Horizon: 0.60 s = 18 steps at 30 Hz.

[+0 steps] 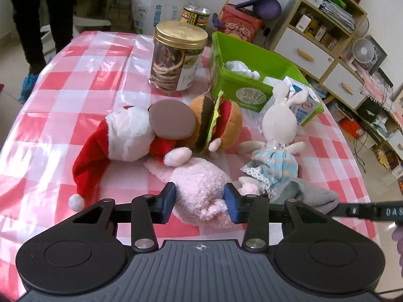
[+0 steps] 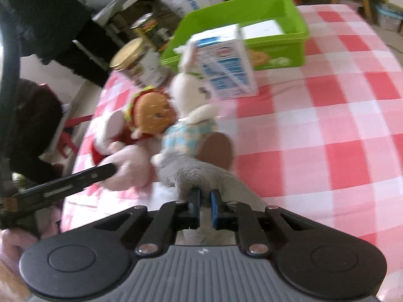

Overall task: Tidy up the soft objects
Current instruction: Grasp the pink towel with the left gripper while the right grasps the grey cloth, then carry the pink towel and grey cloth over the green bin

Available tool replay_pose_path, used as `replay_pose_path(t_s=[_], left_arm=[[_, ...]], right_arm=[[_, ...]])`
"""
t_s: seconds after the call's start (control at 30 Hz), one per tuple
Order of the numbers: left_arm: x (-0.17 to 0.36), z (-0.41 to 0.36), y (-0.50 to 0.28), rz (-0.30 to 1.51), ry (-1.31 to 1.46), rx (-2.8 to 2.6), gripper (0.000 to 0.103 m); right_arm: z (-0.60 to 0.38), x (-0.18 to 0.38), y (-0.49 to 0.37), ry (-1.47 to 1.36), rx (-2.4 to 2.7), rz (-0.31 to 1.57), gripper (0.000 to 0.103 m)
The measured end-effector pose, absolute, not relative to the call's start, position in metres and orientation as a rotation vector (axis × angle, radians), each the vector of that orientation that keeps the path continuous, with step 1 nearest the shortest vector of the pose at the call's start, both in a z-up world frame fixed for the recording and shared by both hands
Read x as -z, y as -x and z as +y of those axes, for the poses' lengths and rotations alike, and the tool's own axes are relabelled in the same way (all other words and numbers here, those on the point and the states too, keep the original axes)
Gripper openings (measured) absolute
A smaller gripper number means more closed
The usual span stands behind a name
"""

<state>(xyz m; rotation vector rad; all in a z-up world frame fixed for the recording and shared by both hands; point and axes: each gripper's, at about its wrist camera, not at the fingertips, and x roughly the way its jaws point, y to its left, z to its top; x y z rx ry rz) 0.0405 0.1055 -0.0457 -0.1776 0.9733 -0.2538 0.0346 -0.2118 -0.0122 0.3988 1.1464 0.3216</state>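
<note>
A pink fluffy plush point(image 1: 199, 188) lies on the checked tablecloth between the blue pads of my left gripper point(image 1: 200, 201), whose jaws stand around it and touch its sides. A Santa-hat plush point(image 1: 121, 138), a burger plush point(image 1: 214, 123) and a white rabbit in a blue dress point(image 1: 274, 148) lie behind it. A grey soft cloth point(image 1: 304, 196) lies under the rabbit. My right gripper point(image 2: 205, 202) is shut on this grey cloth point(image 2: 201, 173), close to the rabbit point(image 2: 191, 115). The pink plush point(image 2: 131, 171) and the burger point(image 2: 151, 118) show left of it.
A green bin point(image 1: 254, 75) with white items stands at the back right, a blue and white carton point(image 1: 299, 100) against it. A gold-lidded jar point(image 1: 176, 58) stands behind the toys. Shelves and drawers point(image 1: 327, 50) stand beyond the table's right edge. A person stands at the far left.
</note>
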Motion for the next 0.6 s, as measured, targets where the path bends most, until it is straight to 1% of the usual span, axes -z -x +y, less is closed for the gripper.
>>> replay_pose_path(t_s=[0.27,0.37,0.43,0.47,0.5,0.6], left_arm=[[0.05,0.109,-0.036,1.058,0.148,0.258,0.041],[0.049,0.108,-0.033,1.044,0.143,0.263,0.045],[0.047,0.107,-0.033,1.037,0.148,0.271,0.051],[0.047,0.107,-0.033,1.035,0.153,0.272,0.057],[0.046,0.106,-0.033,1.033,0.158,0.271,0.062],[0.048,0.104,-0.035,1.038,0.16,0.264,0.062]], right_arm=[[-0.243,0.024,-0.034,-0.3,-0.119,1.169,0.0],[-0.253,0.021,-0.032,-0.394,-0.161,1.166,0.0],[-0.256,0.018,-0.03,-0.492,-0.206,1.153,0.017],[-0.255,0.017,-0.03,-0.526,-0.223,1.15,0.035],[-0.252,0.016,-0.03,-0.562,-0.242,1.146,0.045],[-0.243,0.017,-0.033,-0.629,-0.278,1.154,0.046]])
